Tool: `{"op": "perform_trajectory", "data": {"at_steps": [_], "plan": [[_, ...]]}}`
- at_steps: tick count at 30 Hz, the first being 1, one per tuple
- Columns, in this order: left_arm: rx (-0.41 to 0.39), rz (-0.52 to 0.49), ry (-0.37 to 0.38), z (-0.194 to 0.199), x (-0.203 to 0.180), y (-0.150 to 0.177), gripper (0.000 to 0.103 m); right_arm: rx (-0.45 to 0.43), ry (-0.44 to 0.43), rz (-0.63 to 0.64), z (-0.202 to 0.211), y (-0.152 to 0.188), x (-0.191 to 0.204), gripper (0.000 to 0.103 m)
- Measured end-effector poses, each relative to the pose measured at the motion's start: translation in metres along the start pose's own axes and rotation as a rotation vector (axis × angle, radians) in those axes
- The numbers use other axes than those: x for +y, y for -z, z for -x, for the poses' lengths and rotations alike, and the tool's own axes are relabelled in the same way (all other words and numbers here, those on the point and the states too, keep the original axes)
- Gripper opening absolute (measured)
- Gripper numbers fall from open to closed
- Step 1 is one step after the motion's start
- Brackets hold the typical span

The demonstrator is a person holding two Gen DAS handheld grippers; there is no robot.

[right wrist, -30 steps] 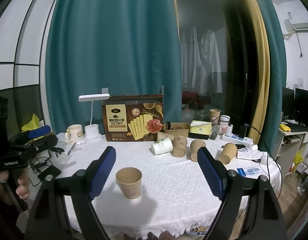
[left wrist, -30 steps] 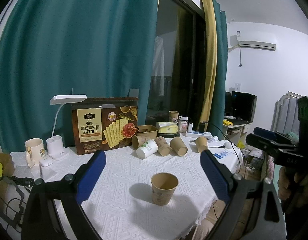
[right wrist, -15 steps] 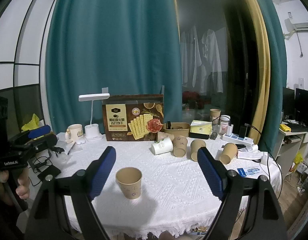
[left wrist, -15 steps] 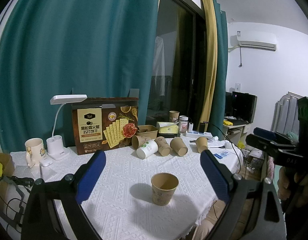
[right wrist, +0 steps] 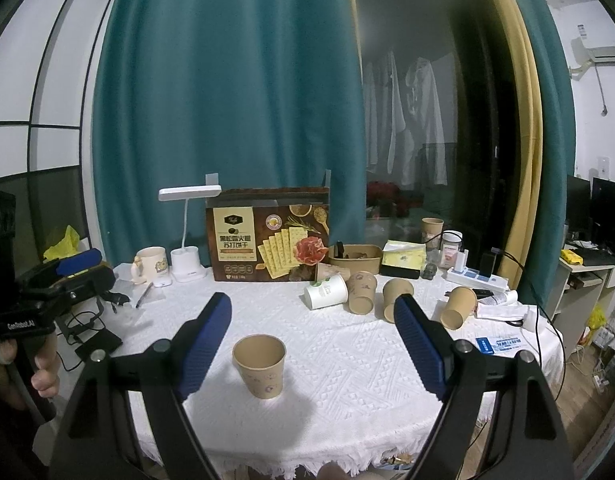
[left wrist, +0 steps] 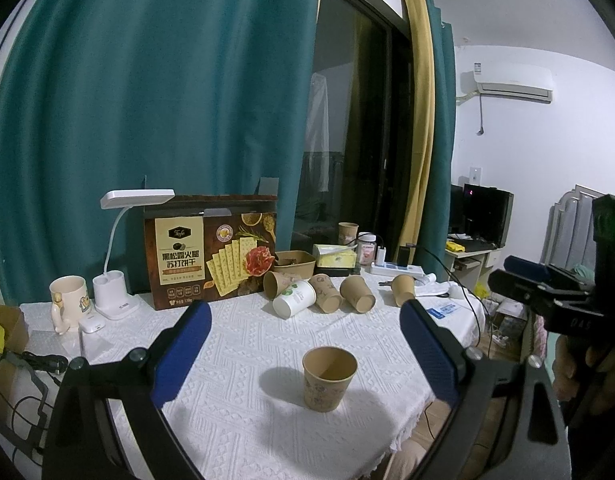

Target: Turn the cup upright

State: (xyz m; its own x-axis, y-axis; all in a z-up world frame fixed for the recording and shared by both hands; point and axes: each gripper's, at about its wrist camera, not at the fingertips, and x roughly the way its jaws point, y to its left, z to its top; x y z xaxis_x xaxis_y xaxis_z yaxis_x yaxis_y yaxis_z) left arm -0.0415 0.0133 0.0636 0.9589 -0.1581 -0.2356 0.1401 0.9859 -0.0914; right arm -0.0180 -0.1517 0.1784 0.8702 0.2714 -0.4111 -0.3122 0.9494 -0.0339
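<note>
Upright on the white tablecloth (right wrist: 347, 364), mouth up, stands the brown paper cup (right wrist: 260, 365), also seen from the other side (left wrist: 329, 376). It sits ahead of the right gripper (right wrist: 313, 338), low between its two blue-padded fingers (right wrist: 203, 344) but closer to the left-hand one, and nothing touches it; the jaws are spread wide with open cloth on either side of the cup. The left gripper (left wrist: 305, 354) is likewise held wide apart and empty, and from its view the cup lies ahead and slightly right of centre, nearer the right-hand pad (left wrist: 429, 354) than the other, again without contact. Each gripper shows at the edge of the other's view, gripped by a hand (left wrist: 579, 364) and a hand (right wrist: 43, 372).

Beyond the cup, farther from both grippers, a row of tipped cups (right wrist: 361, 292) lies on its sides with a white cup (right wrist: 326, 291) at the left end. Behind those stands a cracker box (right wrist: 267, 240), and to its left a white desk lamp (right wrist: 187, 256) and a mug (right wrist: 149, 262).
</note>
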Motion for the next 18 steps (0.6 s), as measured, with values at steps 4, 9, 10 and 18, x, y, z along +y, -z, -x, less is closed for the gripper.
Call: {"op": "perform_trajectory", "data": {"at_steps": [4,9,10,18], "plan": [[0.0,0.0,0.0,0.0001,-0.0002,0.0,0.095,0.001,0.001,0.0,0.0,0.0001,-0.0002,0.082],[0.001,0.001,-0.002,0.0002,-0.0006,0.0001,0.095,0.001,0.001,0.0,0.0002,0.0001,0.0008,0.082],[0.001,0.001,-0.001,0.0001,-0.0002,0.0001,0.095,0.001,0.001,0.0,-0.0002,0.0,-0.0002,0.082],[0.004,0.001,0.0,-0.0005,-0.0023,0.0002,0.095,0.006,-0.003,0.001,-0.0022,0.0016,0.0043,0.082]]}}
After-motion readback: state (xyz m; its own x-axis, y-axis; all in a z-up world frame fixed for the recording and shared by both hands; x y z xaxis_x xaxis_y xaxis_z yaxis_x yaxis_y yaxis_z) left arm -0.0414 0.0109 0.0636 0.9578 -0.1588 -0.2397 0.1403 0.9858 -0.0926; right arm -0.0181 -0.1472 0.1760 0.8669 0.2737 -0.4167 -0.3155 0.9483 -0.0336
